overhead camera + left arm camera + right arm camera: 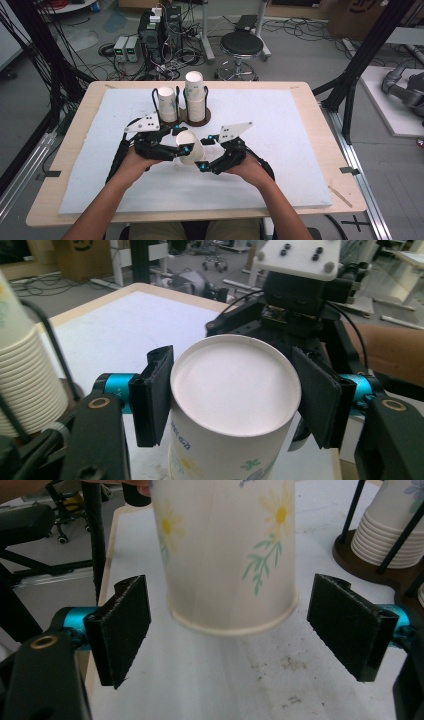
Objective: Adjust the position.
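A white paper cup with a flower print is held off the mat, tilted, between both hands. My left gripper is shut on the paper cup near its closed base, which faces the left gripper view; both pads press its sides. My right gripper faces it from the right, open. In the right gripper view the cup's rolled rim hangs between the wide-apart pads without touching either. Two stacks of cups stand in a wire holder behind.
A white mat covers the wooden table. The cup holder stands at the mat's far middle. Beyond the table are a stool, electronics boxes and cables on the floor. Black frame posts flank the table.
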Action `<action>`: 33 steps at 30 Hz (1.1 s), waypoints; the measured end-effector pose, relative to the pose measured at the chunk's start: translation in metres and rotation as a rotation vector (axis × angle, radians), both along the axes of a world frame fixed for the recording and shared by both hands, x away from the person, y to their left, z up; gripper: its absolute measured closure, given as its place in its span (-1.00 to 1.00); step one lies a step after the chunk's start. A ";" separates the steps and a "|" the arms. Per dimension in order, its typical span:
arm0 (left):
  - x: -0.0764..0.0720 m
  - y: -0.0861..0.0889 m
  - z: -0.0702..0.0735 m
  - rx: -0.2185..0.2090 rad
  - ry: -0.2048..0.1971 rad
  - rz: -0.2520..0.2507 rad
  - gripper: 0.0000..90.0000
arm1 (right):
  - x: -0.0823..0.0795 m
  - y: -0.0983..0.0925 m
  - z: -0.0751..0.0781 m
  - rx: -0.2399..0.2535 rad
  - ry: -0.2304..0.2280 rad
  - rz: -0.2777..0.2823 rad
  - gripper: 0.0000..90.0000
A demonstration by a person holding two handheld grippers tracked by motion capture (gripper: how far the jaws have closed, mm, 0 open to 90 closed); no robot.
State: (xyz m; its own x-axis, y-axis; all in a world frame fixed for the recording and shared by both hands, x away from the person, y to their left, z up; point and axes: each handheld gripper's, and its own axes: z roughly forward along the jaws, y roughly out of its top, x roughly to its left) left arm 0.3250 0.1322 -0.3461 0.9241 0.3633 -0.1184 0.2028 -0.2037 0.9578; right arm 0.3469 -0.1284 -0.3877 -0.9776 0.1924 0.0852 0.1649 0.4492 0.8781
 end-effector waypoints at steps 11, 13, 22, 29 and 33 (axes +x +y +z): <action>-0.003 -0.007 0.003 -0.001 0.001 -0.036 -0.18 | 0.000 0.007 0.002 -0.001 -0.023 0.040 -0.51; -0.003 -0.008 0.003 -0.005 0.003 -0.037 -0.18 | 0.001 0.007 0.002 -0.006 -0.030 0.046 -0.49; -0.003 -0.010 0.002 0.001 0.001 -0.052 -0.18 | -0.002 0.005 0.004 -0.015 -0.052 0.070 -0.21; -0.004 -0.015 0.000 0.015 0.000 -0.044 -0.47 | -0.003 -0.001 0.005 -0.043 -0.044 0.080 -0.16; -0.002 -0.014 -0.001 0.020 0.030 -0.011 -0.68 | -0.002 -0.005 0.006 -0.071 -0.042 0.078 -0.16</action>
